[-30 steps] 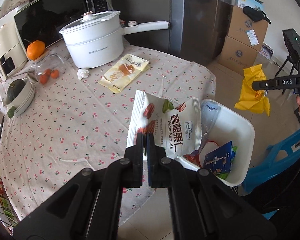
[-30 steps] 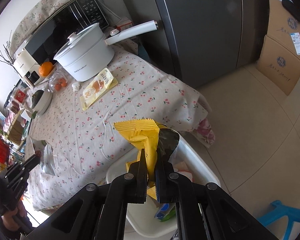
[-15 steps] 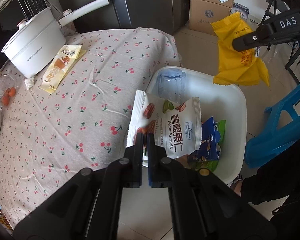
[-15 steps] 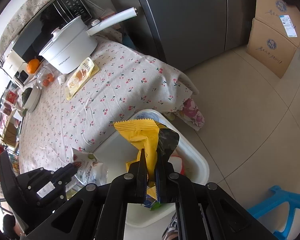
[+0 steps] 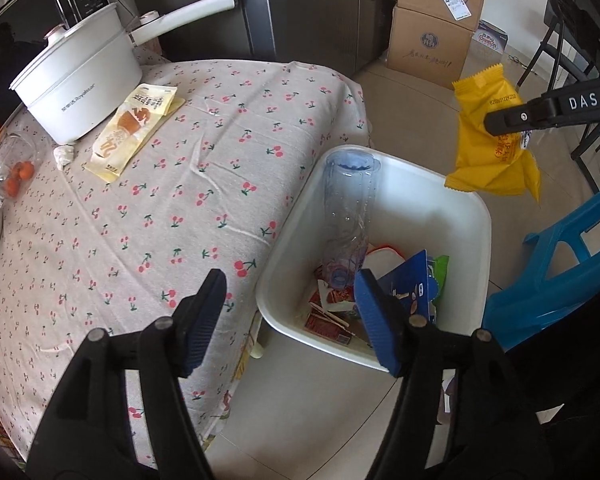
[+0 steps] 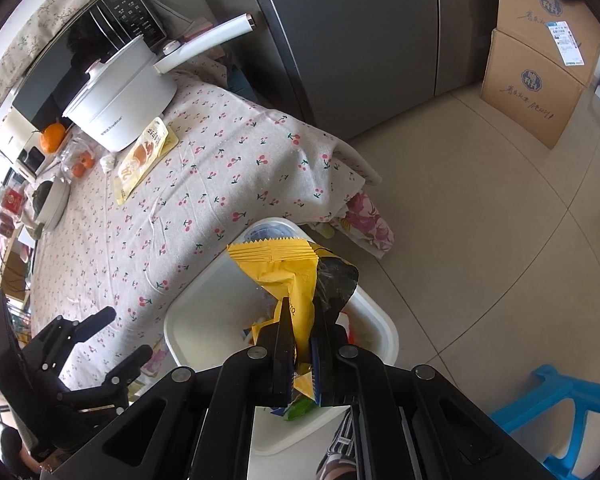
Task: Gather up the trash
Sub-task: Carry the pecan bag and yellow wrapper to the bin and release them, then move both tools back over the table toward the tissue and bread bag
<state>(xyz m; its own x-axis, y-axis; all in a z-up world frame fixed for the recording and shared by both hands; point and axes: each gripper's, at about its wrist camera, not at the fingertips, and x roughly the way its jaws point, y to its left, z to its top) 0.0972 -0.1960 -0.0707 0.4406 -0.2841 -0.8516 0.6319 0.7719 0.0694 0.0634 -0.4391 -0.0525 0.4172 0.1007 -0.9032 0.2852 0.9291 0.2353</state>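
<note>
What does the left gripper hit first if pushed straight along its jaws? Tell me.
Probably the near rim of the white bin: the left gripper, jaws open and empty, points down at that rim where it meets the cherry-print tablecloth. Depth is unclear in this view.

A desk [image 5: 204, 184] under a cherry-print cloth carries a white pot [image 5: 80, 92] with a yellow packet [image 5: 134, 130] just beside it. On the tiled floor [image 5: 300, 400] a white bin [image 5: 476, 240] touches the desk's edge.
</note>
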